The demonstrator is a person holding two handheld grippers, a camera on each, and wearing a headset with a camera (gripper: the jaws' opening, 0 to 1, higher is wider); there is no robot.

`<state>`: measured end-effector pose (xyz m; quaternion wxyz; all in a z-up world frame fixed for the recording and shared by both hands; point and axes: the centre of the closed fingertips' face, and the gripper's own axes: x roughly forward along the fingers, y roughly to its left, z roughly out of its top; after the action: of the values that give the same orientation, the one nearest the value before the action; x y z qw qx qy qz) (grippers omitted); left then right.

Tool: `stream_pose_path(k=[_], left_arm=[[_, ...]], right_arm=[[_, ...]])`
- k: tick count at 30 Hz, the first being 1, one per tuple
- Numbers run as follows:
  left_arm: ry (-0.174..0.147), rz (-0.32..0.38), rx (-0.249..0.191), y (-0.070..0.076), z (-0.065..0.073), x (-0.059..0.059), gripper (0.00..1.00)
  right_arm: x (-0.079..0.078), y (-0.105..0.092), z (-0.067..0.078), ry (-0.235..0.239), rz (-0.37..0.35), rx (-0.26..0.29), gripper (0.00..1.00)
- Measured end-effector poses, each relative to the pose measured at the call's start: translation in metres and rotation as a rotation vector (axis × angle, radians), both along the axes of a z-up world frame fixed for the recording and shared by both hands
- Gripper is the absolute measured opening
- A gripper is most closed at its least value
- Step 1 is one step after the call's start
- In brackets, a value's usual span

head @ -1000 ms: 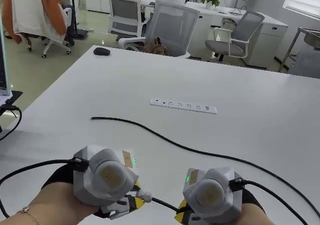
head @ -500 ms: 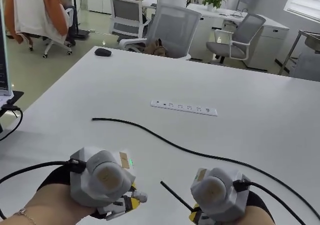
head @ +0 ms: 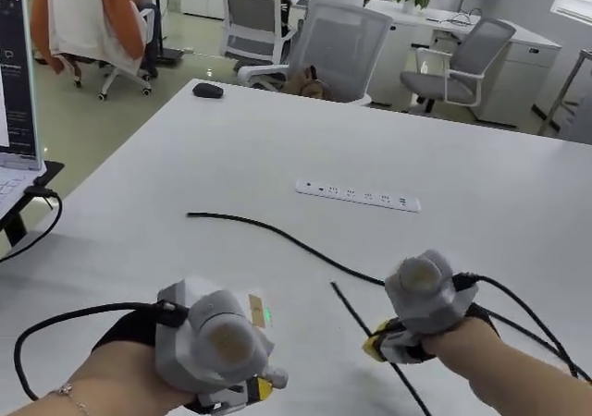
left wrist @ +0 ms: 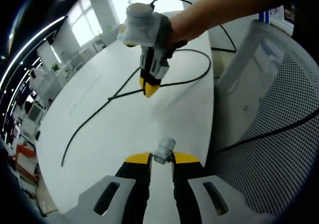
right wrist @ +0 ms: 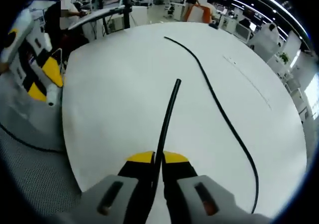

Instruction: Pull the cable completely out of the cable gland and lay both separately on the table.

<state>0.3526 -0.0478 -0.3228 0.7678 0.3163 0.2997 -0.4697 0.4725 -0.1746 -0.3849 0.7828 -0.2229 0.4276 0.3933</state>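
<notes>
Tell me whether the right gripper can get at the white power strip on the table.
Probably not to grasp it: the right gripper is shut on a thin black cable. The way over the white table to the long white power strip looks free otherwise.

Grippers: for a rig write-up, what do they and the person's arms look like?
Left gripper and right gripper: rounded pale grey housings, black jaws tipped yellow, a black lead each. The left has a tan label and green light. Black gloves; thin bracelet on left wrist.

Head view high, forward-down over table (head: 277,129); gripper views low, facing each other across it.
</notes>
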Motion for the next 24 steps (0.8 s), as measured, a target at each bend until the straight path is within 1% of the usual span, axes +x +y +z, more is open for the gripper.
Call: stream_pose_path(k=[1, 2, 4, 5, 6, 7, 9, 10, 11, 12, 13, 14, 15, 16, 17, 18, 20, 21, 22, 23, 24], left_arm=[[0.004, 0.008, -0.001, 0.002, -0.001, 0.001, 0.17], [0.005, 0.010, -0.002, 0.002, -0.001, 0.001, 0.17], [0.010, 0.014, -0.004, 0.003, -0.001, 0.001, 0.17], [0.011, 0.013, -0.001, 0.003, -0.002, 0.001, 0.17], [0.014, 0.015, 0.002, 0.005, -0.003, 0.001, 0.17], [0.019, 0.017, 0.005, 0.006, -0.004, 0.001, 0.17], [0.020, 0.019, 0.005, 0.006, -0.004, 0.001, 0.17], [0.021, 0.020, 0.001, 0.005, -0.004, 0.001, 0.17], [0.022, 0.021, -0.003, 0.005, -0.003, 0.001, 0.17], [0.027, 0.023, -0.007, 0.004, -0.003, 0.001, 0.17], [0.027, 0.023, -0.009, 0.004, -0.003, 0.001, 0.17], [0.032, 0.026, -0.022, 0.002, -0.001, 0.002, 0.17], [0.039, 0.031, -0.042, -0.001, 0.001, 0.002, 0.17], [0.046, 0.030, -0.069, -0.005, 0.004, 0.001, 0.17], [0.049, 0.032, -0.072, -0.005, 0.004, 0.001, 0.17], [0.056, 0.025, -0.059, -0.006, 0.000, -0.001, 0.17], [0.076, 0.003, -0.033, -0.006, -0.006, -0.005, 0.17], [0.078, -0.010, -0.022, -0.008, -0.008, -0.007, 0.17], [0.081, -0.016, -0.020, -0.009, -0.009, -0.008, 0.17], [0.095, -0.013, -0.028, -0.010, -0.008, -0.008, 0.17], [0.108, -0.003, -0.041, -0.011, -0.007, -0.008, 0.17]], right_arm=[[0.010, -0.010, -0.004, 0.000, -0.058, 0.001, 0.04], [0.016, -0.017, -0.007, 0.002, -0.090, -0.002, 0.04], [0.026, -0.030, -0.011, -0.002, -0.141, -0.008, 0.06], [0.030, -0.039, -0.013, -0.012, -0.159, -0.020, 0.07], [0.033, -0.045, -0.014, -0.015, -0.189, -0.022, 0.07], [0.032, -0.054, -0.016, 0.003, -0.235, -0.027, 0.07], [0.031, -0.062, -0.020, 0.015, -0.238, -0.029, 0.08], [0.028, -0.066, -0.022, 0.026, -0.241, -0.043, 0.12], [0.026, -0.073, -0.023, 0.027, -0.246, -0.067, 0.17], [0.024, -0.075, -0.021, 0.023, -0.248, -0.067, 0.20], [0.019, -0.076, -0.017, 0.022, -0.244, -0.053, 0.21], [0.016, -0.075, -0.014, 0.022, -0.235, -0.039, 0.19], [0.013, -0.074, -0.011, 0.015, -0.219, -0.029, 0.17], [0.008, -0.073, -0.006, -0.004, -0.182, -0.030, 0.16], [0.004, -0.074, -0.001, -0.016, -0.169, -0.035, 0.18], [-0.002, -0.075, 0.003, -0.025, -0.165, -0.042, 0.20], [-0.018, -0.073, 0.014, -0.031, -0.104, -0.043, 0.23], [-0.033, -0.067, 0.021, -0.023, -0.048, -0.028, 0.23], [-0.042, -0.064, 0.026, -0.024, -0.015, -0.019, 0.22], [-0.059, -0.059, 0.033, -0.015, 0.023, 0.001, 0.23], [-0.069, -0.056, 0.038, -0.011, 0.045, 0.014, 0.23]])
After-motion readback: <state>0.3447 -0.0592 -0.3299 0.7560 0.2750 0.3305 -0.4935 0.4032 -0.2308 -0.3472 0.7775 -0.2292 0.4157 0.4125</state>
